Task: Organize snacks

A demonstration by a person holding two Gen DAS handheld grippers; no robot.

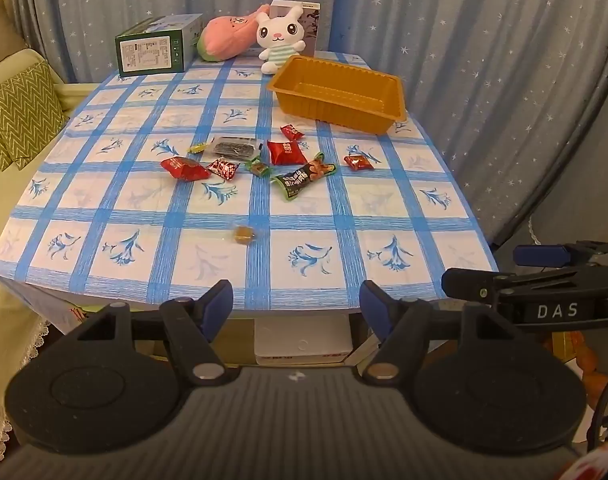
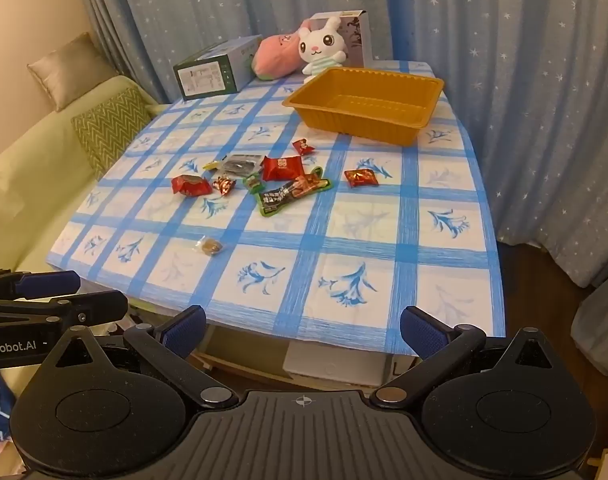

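Blue-checked tablecloth [image 1: 116, 204] under scattered snacks, and our two grippers hang off the near edge.

We hold the left gripper [image 1: 296, 304] and right gripper [image 2: 302, 330] with jaws spread, nothing between them. We count one orange tray [image 1: 340, 114], empty, at the far right; five red packets, such as the largest red packet [image 1: 286, 152]; one long green packet [image 1: 304, 176]; one dark packet [image 1: 234, 147]; one brown candy [image 1: 244, 235] apart, nearest us. One bunny plush [image 1: 280, 36] sits behind.

The right tongs [image 1: 536, 276] carry "DAS" on the side; the left tongs [image 2: 44, 300] read "enRobot.AI".
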